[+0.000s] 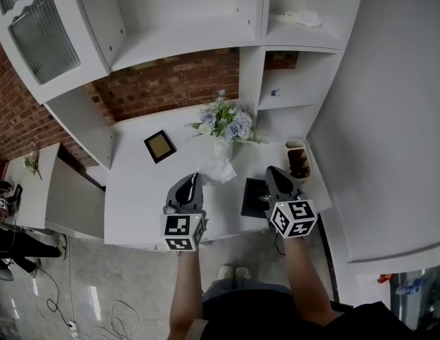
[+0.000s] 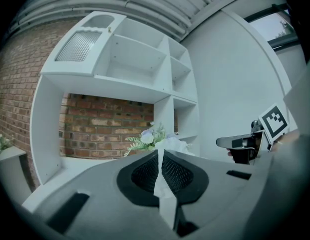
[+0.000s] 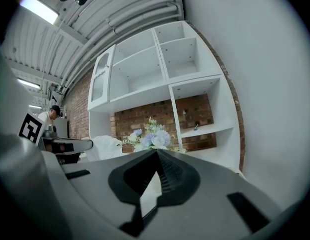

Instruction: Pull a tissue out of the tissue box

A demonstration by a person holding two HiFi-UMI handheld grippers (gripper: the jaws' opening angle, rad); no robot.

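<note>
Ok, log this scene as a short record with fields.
surface: white counter
tissue: white, crumpled, apart from the box
box: black, on the counter, just left of the right gripper in the head view
left gripper: shut on the tissue
right gripper: jaws together at the tips, nothing seen held
behind: flowers, picture frame
</note>
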